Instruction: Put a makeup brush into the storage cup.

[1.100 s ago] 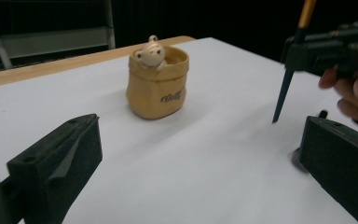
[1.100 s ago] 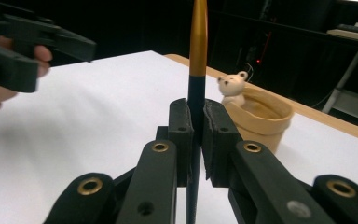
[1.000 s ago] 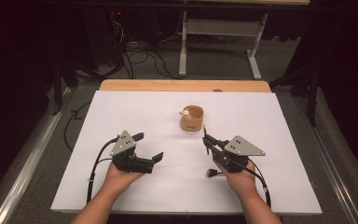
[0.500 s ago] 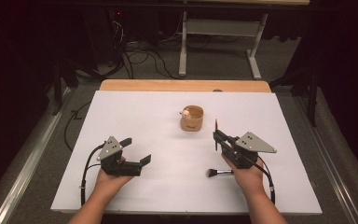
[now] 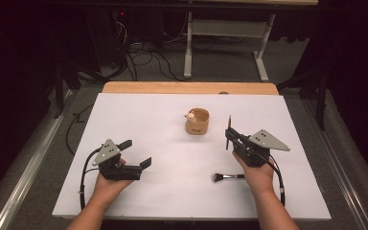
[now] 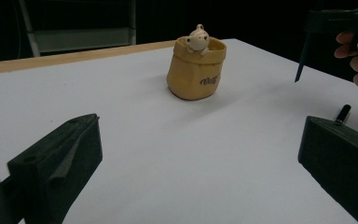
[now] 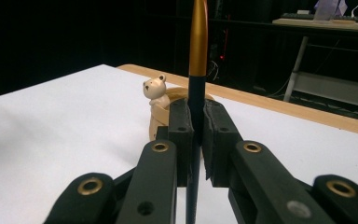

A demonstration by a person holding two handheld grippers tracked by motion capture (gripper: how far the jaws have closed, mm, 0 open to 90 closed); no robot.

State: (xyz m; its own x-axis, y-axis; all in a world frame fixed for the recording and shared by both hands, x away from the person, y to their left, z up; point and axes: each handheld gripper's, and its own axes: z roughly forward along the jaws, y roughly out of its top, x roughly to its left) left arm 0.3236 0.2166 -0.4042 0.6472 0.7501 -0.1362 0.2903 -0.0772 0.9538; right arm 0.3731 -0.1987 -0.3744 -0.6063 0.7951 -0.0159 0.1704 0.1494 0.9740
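A tan pouch-shaped cup (image 5: 197, 123) with a small bear figure on its rim stands mid-table; it shows as the cup (image 6: 196, 70) in the left gripper view and the cup (image 7: 161, 109) behind the jaws in the right gripper view. My right gripper (image 5: 230, 135) is shut on a thin dark brush (image 5: 229, 129) with a gold band, held upright to the right of the cup. Along its own jaws, my right gripper (image 7: 196, 119) pinches the thin brush (image 7: 198, 46). My left gripper (image 5: 135, 153) hovers open at the front left, and nothing lies between the jaws of the left gripper (image 6: 200, 163).
A short makeup brush (image 5: 227, 177) lies flat on the white table sheet (image 5: 148, 115) beside my right hand; the tip of that makeup brush (image 6: 342, 113) shows in the left gripper view. A wooden edge (image 5: 187, 87) runs along the far side. Beyond it are desk legs and cables on the floor.
Both hands have drifted apart: the left gripper went left, the right gripper went right with the thin brush still in it. The cup and the lying brush have not moved.
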